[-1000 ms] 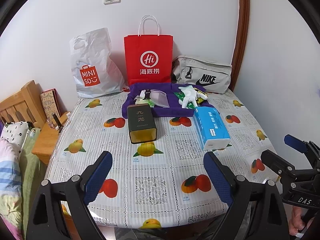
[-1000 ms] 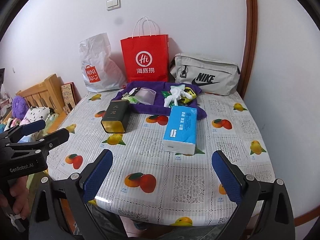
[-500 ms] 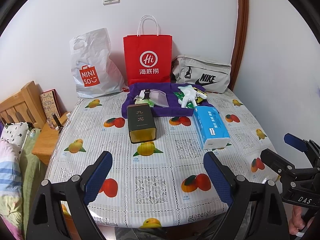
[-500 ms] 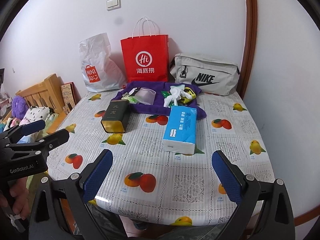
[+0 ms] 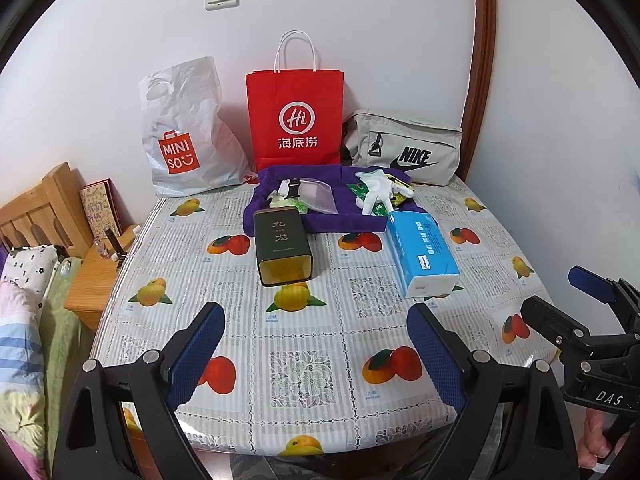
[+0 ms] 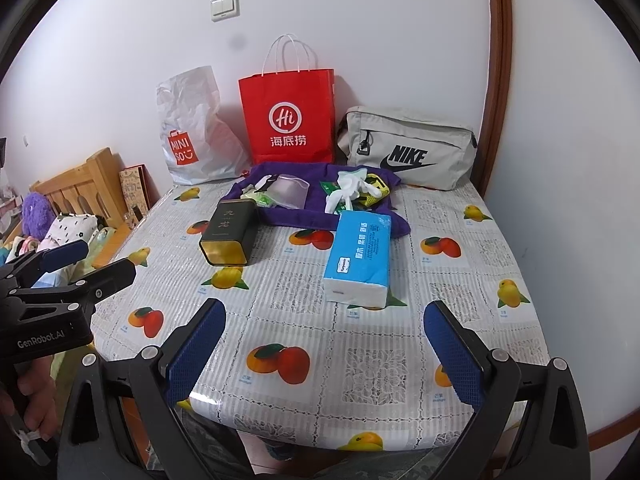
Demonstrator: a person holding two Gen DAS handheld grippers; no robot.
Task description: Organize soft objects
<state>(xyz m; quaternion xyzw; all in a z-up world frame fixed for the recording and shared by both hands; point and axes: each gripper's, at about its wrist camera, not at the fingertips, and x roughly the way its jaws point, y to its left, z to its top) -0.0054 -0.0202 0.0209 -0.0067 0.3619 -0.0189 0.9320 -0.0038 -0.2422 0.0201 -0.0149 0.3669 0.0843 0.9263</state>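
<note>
While both my grippers hover wide open, empty — tissue pack [image 6: 358, 258] lies ahead, long axis pointing away, nearer right gripper [image 6: 324, 356] than left gripper [image 5: 316, 354].

MINISO on white plastic bag [image 5: 188, 136], Hi on red paper bag [image 5: 295, 120], NIKE on grey pouch [image 5: 404, 148]
</note>
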